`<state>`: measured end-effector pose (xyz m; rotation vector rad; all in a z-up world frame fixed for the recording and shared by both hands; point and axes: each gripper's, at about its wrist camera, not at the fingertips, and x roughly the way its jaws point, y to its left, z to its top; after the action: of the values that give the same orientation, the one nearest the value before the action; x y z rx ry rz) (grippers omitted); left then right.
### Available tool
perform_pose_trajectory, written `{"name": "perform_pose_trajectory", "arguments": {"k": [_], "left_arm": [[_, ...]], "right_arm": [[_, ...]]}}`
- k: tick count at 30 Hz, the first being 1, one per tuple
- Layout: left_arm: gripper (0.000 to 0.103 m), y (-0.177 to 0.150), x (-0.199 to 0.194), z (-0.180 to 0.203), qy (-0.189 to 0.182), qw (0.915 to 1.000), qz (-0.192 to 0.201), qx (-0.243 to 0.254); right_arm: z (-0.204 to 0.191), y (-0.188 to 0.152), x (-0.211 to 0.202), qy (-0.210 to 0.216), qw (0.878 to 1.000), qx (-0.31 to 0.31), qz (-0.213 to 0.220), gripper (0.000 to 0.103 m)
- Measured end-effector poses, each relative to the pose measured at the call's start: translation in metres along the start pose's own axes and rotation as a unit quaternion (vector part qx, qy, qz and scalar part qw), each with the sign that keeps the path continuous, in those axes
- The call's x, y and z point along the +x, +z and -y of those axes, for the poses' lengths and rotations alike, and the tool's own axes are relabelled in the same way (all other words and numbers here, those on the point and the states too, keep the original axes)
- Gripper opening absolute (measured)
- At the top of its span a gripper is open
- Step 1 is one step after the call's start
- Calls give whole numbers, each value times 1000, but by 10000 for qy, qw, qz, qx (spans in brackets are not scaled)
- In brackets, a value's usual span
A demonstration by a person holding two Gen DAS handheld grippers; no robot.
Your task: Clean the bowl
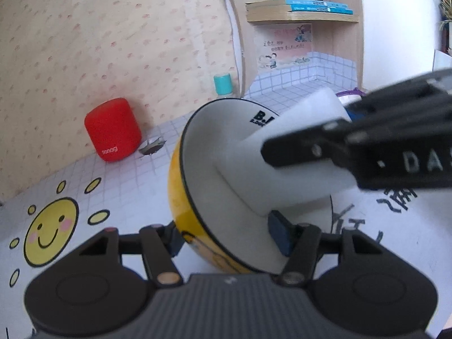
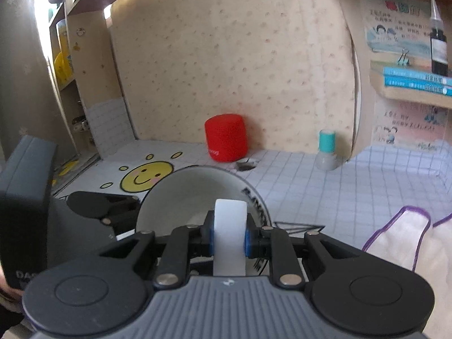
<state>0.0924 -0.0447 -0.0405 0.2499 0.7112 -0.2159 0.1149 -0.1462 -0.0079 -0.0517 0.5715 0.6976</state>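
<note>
A bowl [image 1: 209,169], yellow outside and white inside with a black rim, is tilted on its side. My left gripper [image 1: 226,240] is shut on the bowl's lower rim, one blue pad inside and one outside. My right gripper [image 2: 228,240] is shut on a white sponge block [image 2: 229,226] whose far end presses into the bowl's white inside [image 2: 192,195]. In the left wrist view the sponge [image 1: 282,163] reaches into the bowl from the right, held by the right gripper [image 1: 367,147].
A red speaker [image 1: 113,130] and a teal-capped bottle [image 1: 223,84] stand by the back wall. A sun-face drawing [image 1: 50,231] marks the grid tabletop. A purple-edged white cloth [image 2: 401,237] lies to the right. Books [image 1: 305,8] lie on a shelf.
</note>
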Motion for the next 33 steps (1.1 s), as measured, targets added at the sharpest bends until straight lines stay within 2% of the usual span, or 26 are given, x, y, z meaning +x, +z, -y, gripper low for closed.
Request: {"name": "perform_pose_trajectory", "arguments": {"k": [6, 9, 13, 27, 33], "left_arm": [[61, 4, 3, 2, 9, 10000, -27, 13], [62, 6, 4, 3, 11, 10000, -32, 8], [62, 7, 5, 4, 14, 10000, -38, 2], [66, 0, -8, -4, -97, 9988, -86, -465], [60, 6, 1, -4, -94, 9991, -77, -406]], "right_arm": [[-10, 12, 1, 221, 9996, -99, 160, 18], [-3, 16, -2, 55, 9995, -8, 312, 18], [9, 8, 1, -243, 9996, 61, 132, 18], [16, -1, -3, -130, 9995, 273, 72, 18], [11, 2, -2, -78, 9998, 200, 56, 18]]}}
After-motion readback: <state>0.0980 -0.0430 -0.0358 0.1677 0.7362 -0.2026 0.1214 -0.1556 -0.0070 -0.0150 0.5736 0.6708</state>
